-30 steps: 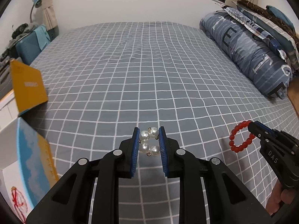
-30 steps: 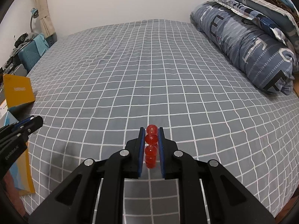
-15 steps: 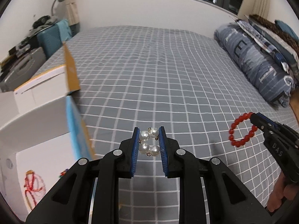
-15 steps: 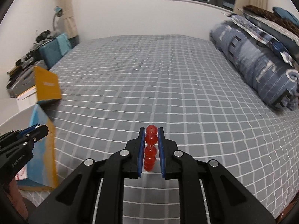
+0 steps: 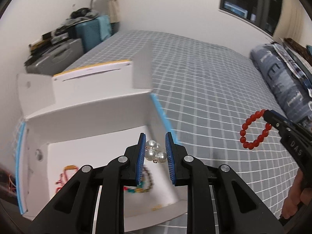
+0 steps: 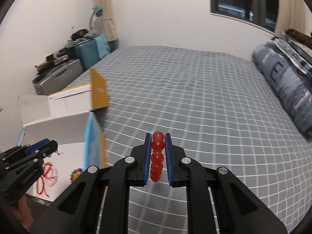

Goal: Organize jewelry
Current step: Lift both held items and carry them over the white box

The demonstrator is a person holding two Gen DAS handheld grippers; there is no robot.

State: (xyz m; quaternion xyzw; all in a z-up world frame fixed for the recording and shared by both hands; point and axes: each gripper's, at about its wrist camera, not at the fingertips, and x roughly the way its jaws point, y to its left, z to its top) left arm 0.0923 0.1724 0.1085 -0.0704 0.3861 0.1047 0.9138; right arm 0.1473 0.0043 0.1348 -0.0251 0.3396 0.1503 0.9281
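**Both pieces carried toward the open box**

The left gripper has its fingers clamped on a pearl cluster, hanging over the white box at seven o'clock on the bed. The right gripper pinches a red bead bracelet, off at the box's three o'clock. This looks like the delivery step; next, each piece wants lowering inside beside the bracelets already there, then letting go. A folded quilt lies at two o'clock, luggage at ten.

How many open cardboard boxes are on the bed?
2: the near blue-edged white cardboard box holding jewelry, and the yellow-flapped white cardboard box just behind it. Others may be out of view.
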